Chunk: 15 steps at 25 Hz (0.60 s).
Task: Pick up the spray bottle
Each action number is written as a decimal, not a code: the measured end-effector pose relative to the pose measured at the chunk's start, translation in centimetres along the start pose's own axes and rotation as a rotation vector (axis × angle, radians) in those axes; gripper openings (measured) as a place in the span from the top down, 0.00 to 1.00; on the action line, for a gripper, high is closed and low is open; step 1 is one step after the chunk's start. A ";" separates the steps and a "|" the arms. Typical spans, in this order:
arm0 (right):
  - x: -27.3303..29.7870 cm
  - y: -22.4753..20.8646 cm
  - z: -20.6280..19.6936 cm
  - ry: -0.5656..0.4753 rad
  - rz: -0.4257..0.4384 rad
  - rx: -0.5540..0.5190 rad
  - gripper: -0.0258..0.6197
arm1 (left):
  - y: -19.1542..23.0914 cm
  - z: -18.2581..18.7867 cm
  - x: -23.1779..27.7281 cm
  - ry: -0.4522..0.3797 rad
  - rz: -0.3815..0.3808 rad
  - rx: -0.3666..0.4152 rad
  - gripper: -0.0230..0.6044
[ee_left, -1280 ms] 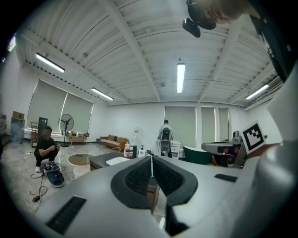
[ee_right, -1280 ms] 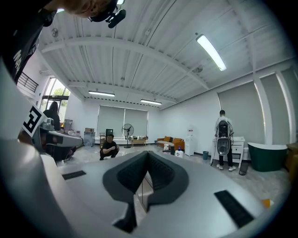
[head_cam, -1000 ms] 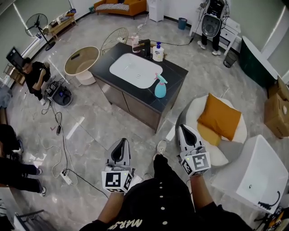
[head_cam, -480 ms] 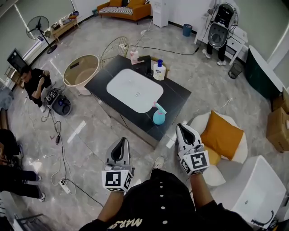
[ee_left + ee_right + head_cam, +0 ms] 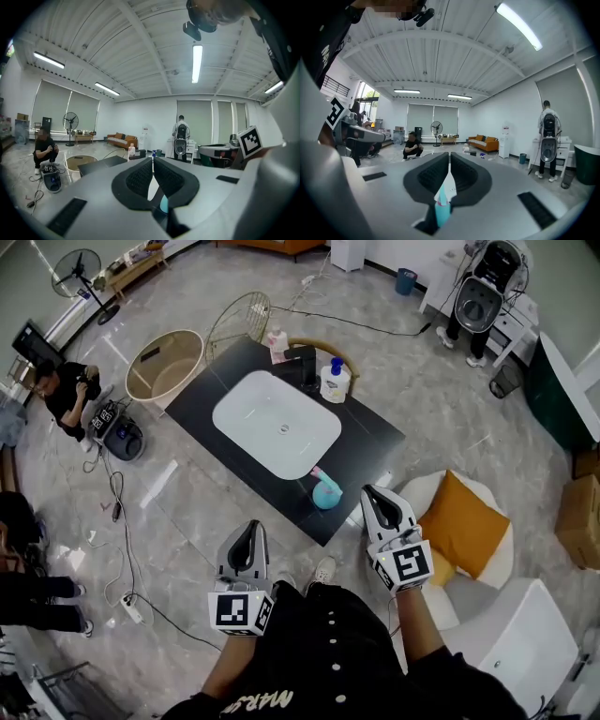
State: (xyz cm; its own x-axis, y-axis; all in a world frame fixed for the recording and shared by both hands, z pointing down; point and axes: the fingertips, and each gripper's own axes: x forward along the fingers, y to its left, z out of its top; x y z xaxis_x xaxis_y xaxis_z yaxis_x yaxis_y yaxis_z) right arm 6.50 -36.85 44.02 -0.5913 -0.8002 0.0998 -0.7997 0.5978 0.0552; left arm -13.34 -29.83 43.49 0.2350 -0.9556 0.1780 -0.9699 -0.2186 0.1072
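Observation:
The spray bottle (image 5: 325, 491), teal with a pink trigger, stands upright at the near edge of the black counter (image 5: 375, 442), beside the white basin (image 5: 275, 423). My right gripper (image 5: 376, 495) is shut and empty, just right of the bottle and apart from it. My left gripper (image 5: 249, 531) is shut too, held over the floor short of the counter's near corner. In the right gripper view the bottle (image 5: 442, 206) shows low behind the closed jaws of the right gripper (image 5: 449, 155). In the left gripper view a teal sliver of the bottle (image 5: 163, 205) shows beneath the left gripper (image 5: 152, 161).
On the counter's far side stand a white pump bottle (image 5: 335, 381), a pink bottle (image 5: 278, 339) and a black faucet (image 5: 302, 367). A white chair with an orange cushion (image 5: 459, 521) is at right, a round tub (image 5: 167, 367) at left. A person (image 5: 61, 390) crouches by floor cables.
Both grippers have moved forward toward the counter, staying shut. The spray bottle now sits much closer, just ahead and left of the right gripper.

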 end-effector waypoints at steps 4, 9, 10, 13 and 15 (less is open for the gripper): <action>2.2 0.6 -2.8 0.060 0.071 0.019 0.83 | 0.6 -1.9 1.2 0.061 -0.013 -0.015 0.94; 5.7 2.0 -8.0 0.170 0.171 0.012 0.61 | 0.7 -4.2 3.1 0.117 -0.067 -0.034 0.94; 6.5 2.1 -9.1 0.181 0.185 0.009 0.60 | 0.7 -4.7 3.4 0.124 -0.080 -0.038 0.94; 8.9 2.9 -12.3 0.233 0.240 -0.007 0.58 | 0.8 -7.0 4.0 0.153 -0.117 -0.051 0.94; 10.3 3.4 -13.7 0.226 0.283 -0.039 0.57 | 1.0 -9.0 4.2 0.188 -0.130 -0.066 0.94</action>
State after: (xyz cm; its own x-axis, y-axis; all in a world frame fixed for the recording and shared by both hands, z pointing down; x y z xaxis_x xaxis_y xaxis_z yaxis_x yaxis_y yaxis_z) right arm -0.85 -42.45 58.89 -0.7471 -0.5748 0.3338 -0.6006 0.7990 0.0316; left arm -12.80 -32.26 53.17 0.3711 -0.8653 0.3369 -0.9260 -0.3176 0.2040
